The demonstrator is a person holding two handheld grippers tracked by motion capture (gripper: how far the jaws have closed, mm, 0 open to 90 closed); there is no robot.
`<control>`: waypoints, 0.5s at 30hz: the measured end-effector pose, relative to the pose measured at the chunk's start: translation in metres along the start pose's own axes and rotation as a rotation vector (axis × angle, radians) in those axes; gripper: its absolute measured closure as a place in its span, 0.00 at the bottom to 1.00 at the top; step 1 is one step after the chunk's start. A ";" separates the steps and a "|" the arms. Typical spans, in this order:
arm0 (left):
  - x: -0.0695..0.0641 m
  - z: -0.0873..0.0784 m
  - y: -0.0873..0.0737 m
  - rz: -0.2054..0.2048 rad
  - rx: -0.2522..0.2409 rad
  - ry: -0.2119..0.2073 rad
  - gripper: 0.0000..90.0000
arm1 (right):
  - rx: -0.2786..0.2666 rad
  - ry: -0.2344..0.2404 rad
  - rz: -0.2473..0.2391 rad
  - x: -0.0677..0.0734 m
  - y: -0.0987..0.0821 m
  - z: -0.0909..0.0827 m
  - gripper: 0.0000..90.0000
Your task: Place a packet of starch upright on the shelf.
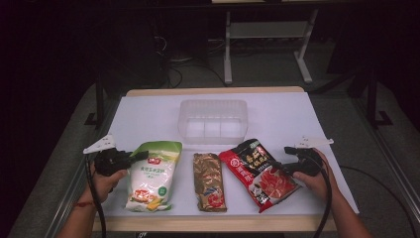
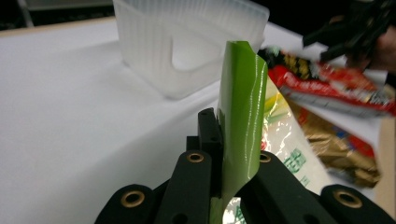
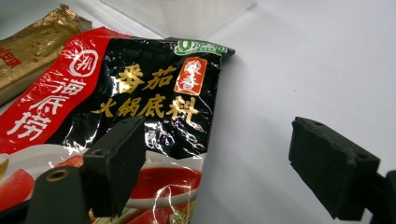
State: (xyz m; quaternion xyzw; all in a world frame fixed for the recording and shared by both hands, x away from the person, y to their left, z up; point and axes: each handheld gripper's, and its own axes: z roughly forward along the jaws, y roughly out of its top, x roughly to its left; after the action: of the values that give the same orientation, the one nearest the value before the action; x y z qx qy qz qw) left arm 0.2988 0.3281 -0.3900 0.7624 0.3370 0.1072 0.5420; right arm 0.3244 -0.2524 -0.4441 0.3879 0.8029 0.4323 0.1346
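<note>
The green-and-white bag (image 1: 153,174) lies at the left of the table (image 1: 277,119), beside a gold packet (image 1: 208,181) and a red-and-black soup-base packet (image 1: 260,171), with a clear plastic bin (image 1: 213,120) behind them. Its green top edge (image 2: 242,112) stands upright between the jaws of the left hand-held gripper (image 2: 224,140), which are pressed together on it, so the step in hand looks like picking this bag up, probably to carry it to the bin. The next move calls for lifting until the hanging bag clears the table, then swinging it over the bin's rim without losing the thin pinch. The right hand-held gripper (image 3: 215,158) has its jaws spread wide, one jaw over the soup-base packet's edge (image 3: 154,93), the other above bare table, gripping nothing.
</note>
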 end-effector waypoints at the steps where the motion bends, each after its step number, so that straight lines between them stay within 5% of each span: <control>1: -0.003 -0.004 0.001 0.000 -0.016 0.002 1.00 | -0.007 0.005 0.003 -0.001 0.000 -0.001 0.20; 8: -0.032 -0.013 0.015 0.023 -0.125 -0.018 1.00 | -0.045 0.023 0.000 -0.001 0.001 -0.004 0.19; 15: -0.039 -0.013 0.023 0.017 -0.165 -0.051 1.00 | -0.043 -0.002 -0.020 0.002 0.001 -0.005 0.19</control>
State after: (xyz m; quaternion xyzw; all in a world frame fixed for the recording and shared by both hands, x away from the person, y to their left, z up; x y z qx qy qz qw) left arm 0.2717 0.3091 -0.3566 0.7206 0.3065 0.1198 0.6103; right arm 0.3204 -0.2535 -0.4398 0.3773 0.7971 0.4477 0.1478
